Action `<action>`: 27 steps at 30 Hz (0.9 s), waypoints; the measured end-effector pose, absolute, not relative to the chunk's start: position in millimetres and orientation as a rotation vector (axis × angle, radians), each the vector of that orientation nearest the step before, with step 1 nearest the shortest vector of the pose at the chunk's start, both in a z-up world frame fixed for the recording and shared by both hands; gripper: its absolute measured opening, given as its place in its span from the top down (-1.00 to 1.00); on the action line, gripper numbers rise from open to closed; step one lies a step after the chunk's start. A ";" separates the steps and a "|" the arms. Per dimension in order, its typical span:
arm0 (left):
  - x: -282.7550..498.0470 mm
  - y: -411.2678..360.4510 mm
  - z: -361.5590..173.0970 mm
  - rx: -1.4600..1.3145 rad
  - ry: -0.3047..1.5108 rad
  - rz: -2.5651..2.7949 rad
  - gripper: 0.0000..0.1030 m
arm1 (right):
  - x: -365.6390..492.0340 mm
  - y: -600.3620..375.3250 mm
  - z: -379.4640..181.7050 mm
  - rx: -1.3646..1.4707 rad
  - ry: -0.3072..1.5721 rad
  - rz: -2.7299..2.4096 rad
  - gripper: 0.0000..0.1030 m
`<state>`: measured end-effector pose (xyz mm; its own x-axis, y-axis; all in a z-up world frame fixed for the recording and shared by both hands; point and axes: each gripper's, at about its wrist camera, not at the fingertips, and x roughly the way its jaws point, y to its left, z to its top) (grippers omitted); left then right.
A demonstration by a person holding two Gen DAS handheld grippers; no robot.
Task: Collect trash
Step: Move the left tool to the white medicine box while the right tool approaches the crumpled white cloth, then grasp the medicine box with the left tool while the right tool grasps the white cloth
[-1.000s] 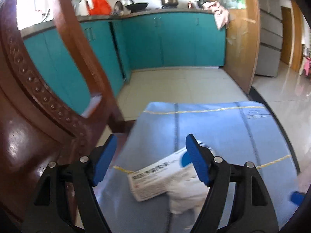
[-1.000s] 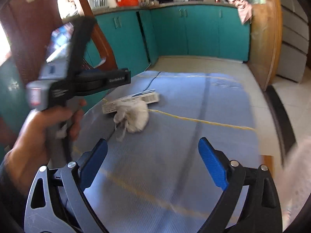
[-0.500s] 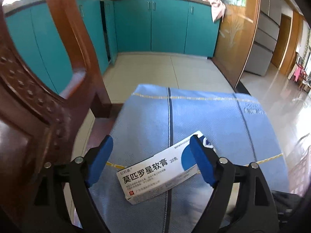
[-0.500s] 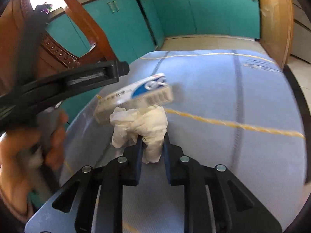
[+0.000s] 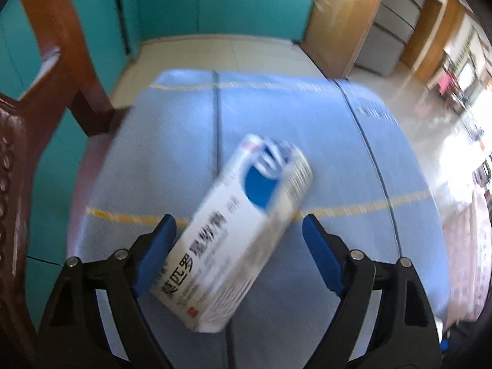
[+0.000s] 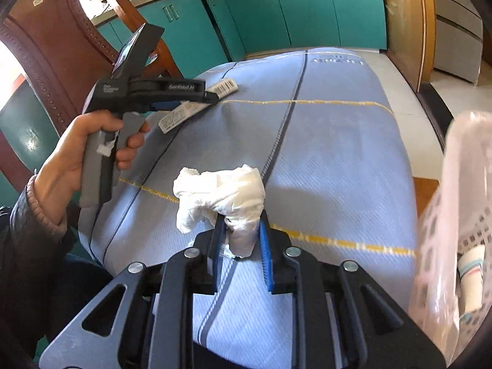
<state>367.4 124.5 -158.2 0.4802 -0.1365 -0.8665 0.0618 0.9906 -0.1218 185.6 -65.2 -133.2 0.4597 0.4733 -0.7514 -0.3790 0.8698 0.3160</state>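
A white and blue medicine box (image 5: 233,233) lies on the blue cloth (image 5: 307,117), between the open fingers of my left gripper (image 5: 238,243). In the right wrist view the box (image 6: 196,104) shows under the left gripper (image 6: 196,97), which the left hand holds. My right gripper (image 6: 241,240) is shut on a crumpled white tissue (image 6: 221,193) and holds it above the cloth (image 6: 338,153).
A trash basket lined with a clear bag (image 6: 455,236) stands at the right edge, with a paper cup inside. A carved wooden chair back (image 5: 18,153) is at the left. Teal cabinets (image 6: 307,9) and tiled floor lie beyond the table.
My right gripper closed on the tissue and carried it away from the box to the right. My left gripper moved forward around the box, which now lies lengthwise between its fingers.
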 end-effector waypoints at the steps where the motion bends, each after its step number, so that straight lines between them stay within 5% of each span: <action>1: 361.6 120.2 -157.3 -0.078 1.072 -0.150 -0.64 | 184.0 -66.6 -133.5 0.108 0.958 0.521 0.59; 6: 342.6 103.8 -149.8 -0.039 1.043 -0.165 -0.64 | 182.1 -71.0 -134.7 0.105 0.958 0.497 0.56; 8: 344.1 104.5 -148.9 -0.047 1.030 -0.141 -0.64 | 183.9 -67.1 -133.3 0.082 0.952 0.483 0.40; 10: 345.3 105.8 -150.1 -0.048 1.025 -0.107 -0.64 | 181.4 -62.1 -130.2 0.050 0.940 0.469 -0.07; 13: 349.8 104.9 -152.9 -0.024 1.028 -0.067 -0.64 | 180.5 -59.9 -124.8 0.025 0.910 0.459 -0.36; 16: 352.9 99.6 -158.4 0.019 1.043 -0.064 -0.62 | 183.5 -52.0 -125.0 0.010 0.904 0.467 -0.41; 22: 347.6 92.5 -159.5 0.058 1.026 -0.091 -0.03 | 189.9 -28.6 -128.4 -0.024 0.911 0.480 -0.41; 27: 336.5 84.2 -155.7 0.108 1.009 -0.088 0.13 | 188.6 -15.1 -128.6 -0.065 0.905 0.481 -0.41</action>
